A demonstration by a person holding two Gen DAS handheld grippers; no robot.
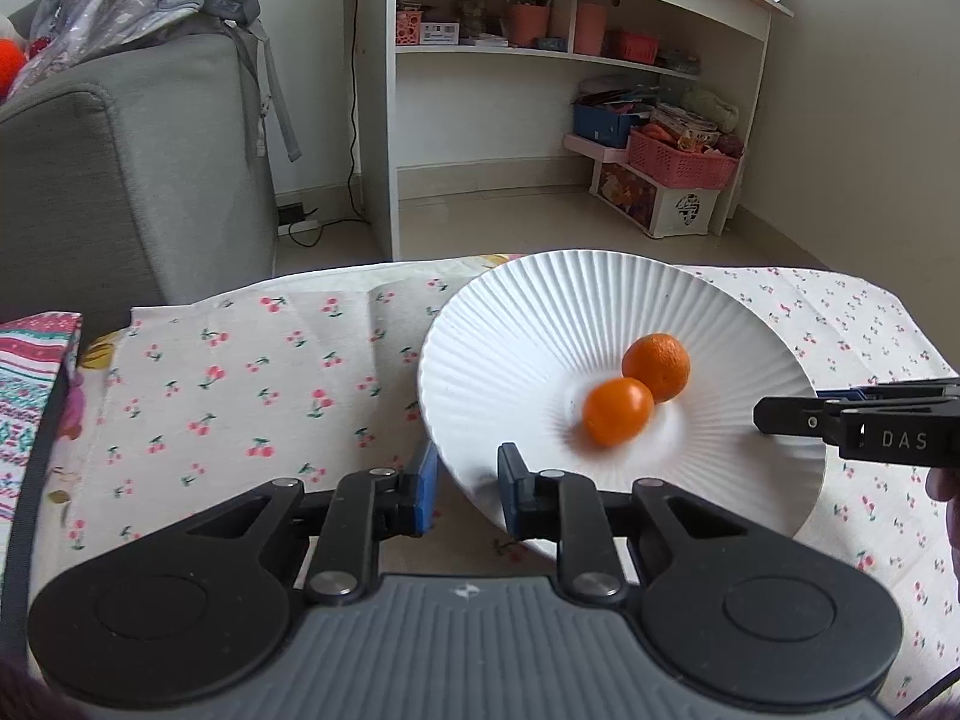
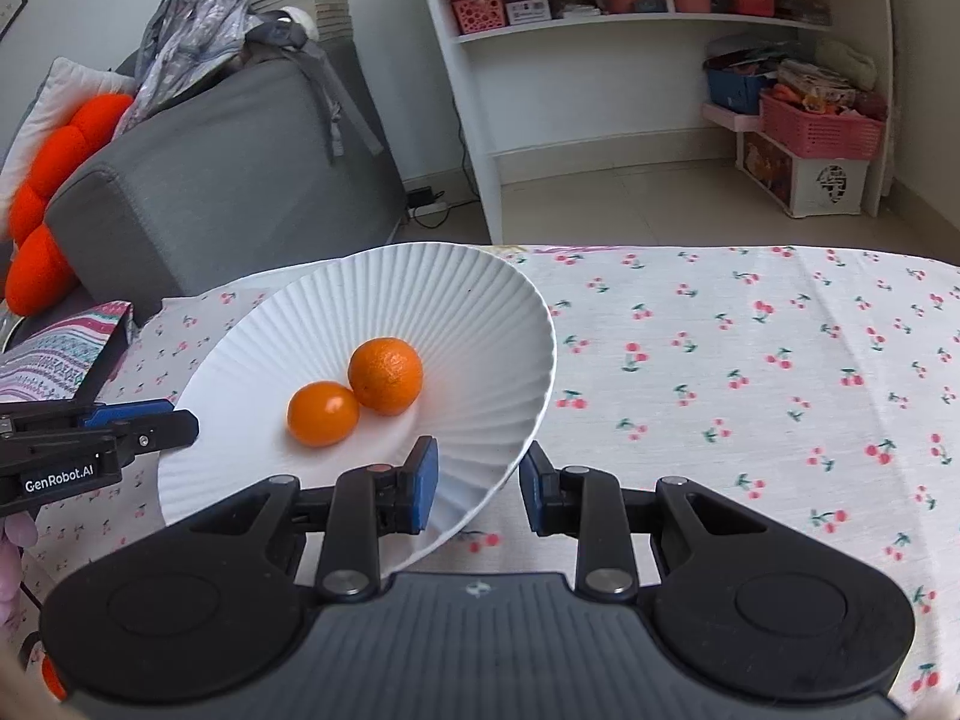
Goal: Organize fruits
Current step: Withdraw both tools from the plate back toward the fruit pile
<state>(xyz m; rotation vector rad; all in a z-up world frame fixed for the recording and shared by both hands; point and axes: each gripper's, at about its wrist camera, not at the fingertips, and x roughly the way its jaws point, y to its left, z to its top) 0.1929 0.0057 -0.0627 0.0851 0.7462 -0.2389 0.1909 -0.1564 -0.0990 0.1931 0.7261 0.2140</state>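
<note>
Left gripper (image 1: 467, 487): jaws parted, blue pads set either side of the near-left rim of the white fluted plate (image 1: 516, 324), a gap visible between pads and rim, nothing clamped. Right gripper (image 2: 478, 485): jaws likewise parted, straddling the plate's (image 2: 480, 300) near-right rim, left pad over the plate's inside, right pad outside it, no clamp evident. Each gripper appears side-on in the other's view, at opposite edges of the plate. Plate: white, radially ribbed, shallow, appearing tilted in both views; whether it rests flat on the cloth cannot be told. Contents: two fruits near the plate's centre, touching each other — a smaller smooth orange fruit (image 1: 618, 411) (image 2: 323, 413) nearer the grippers, and a larger dimpled orange (image 1: 656, 366) (image 2: 385, 375) just behind it. Support: table covered by a white cherry-print cloth (image 2: 750, 372). Surroundings: grey sofa (image 1: 120, 180) to the left bearing a bag; white shelf unit (image 2: 660, 60) beyond the table with pink baskets and sundry items.
</note>
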